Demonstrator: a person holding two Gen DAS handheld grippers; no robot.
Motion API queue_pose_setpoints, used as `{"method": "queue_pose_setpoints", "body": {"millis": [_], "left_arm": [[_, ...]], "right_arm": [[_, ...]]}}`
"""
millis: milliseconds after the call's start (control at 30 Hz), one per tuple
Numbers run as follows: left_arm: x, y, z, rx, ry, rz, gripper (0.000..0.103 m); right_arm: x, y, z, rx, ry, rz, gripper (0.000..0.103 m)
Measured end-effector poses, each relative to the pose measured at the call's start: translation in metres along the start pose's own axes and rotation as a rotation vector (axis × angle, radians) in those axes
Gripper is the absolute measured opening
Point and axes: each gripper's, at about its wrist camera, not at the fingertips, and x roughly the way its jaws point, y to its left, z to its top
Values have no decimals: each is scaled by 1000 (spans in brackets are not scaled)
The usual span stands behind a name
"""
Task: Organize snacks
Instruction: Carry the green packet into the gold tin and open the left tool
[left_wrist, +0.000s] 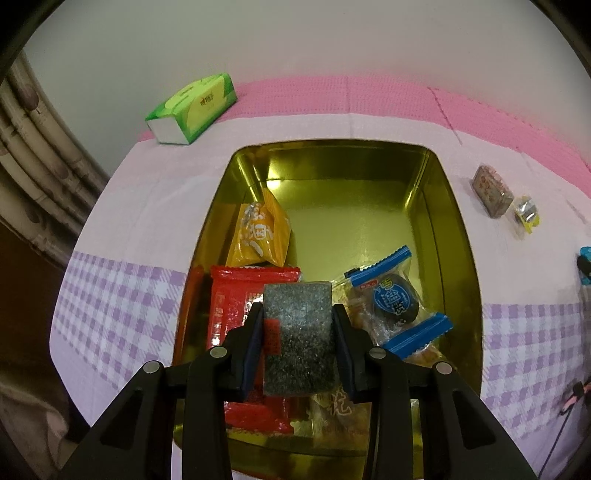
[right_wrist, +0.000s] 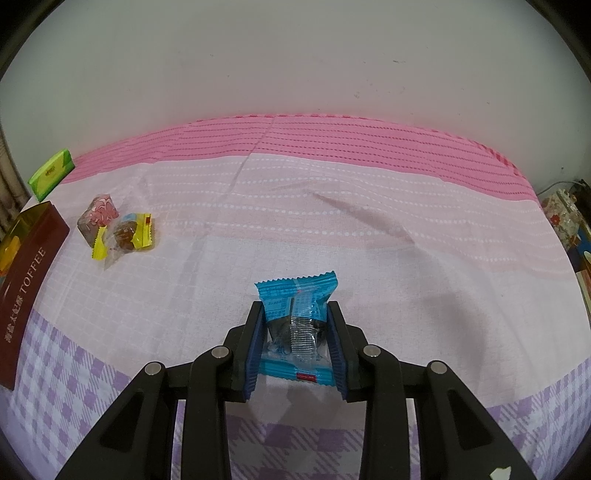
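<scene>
We are pointing both claws downward. Our left claw (left_wrist: 298, 314) is squeezing a dark speckled bar (left_wrist: 297, 332). Our right claw (right_wrist: 296, 312) is squeezing a blue packet (right_wrist: 297, 314).

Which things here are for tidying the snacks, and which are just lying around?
For the job: gold tin, dark speckled bar in left tool, blue packet in right tool, yellow-wrapped sweet, pink-wrapped block.
Just lying around: green tissue pack, pink tablecloth.

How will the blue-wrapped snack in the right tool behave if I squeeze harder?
The blue-wrapped snack looks light. Its crinkly film and loose serrated ends will probably buckle rather than resist. The glossy wrapper may slip between the right tool's pads. The dark piece inside could crack, so a firmer squeeze seems risky.
</scene>
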Motion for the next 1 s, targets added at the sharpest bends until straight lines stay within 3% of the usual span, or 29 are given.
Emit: {"method": "queue_pose_setpoints", "body": {"millis": [633, 1000], "left_arm": [[-28, 13, -6, 0, -98, 5, 52], [-35, 20, -14, -30, -150, 14, 60]], "right_arm": [[0, 12, 9, 4, 29, -13, 28], [-22, 47, 19, -41, 7, 90, 28]]}}
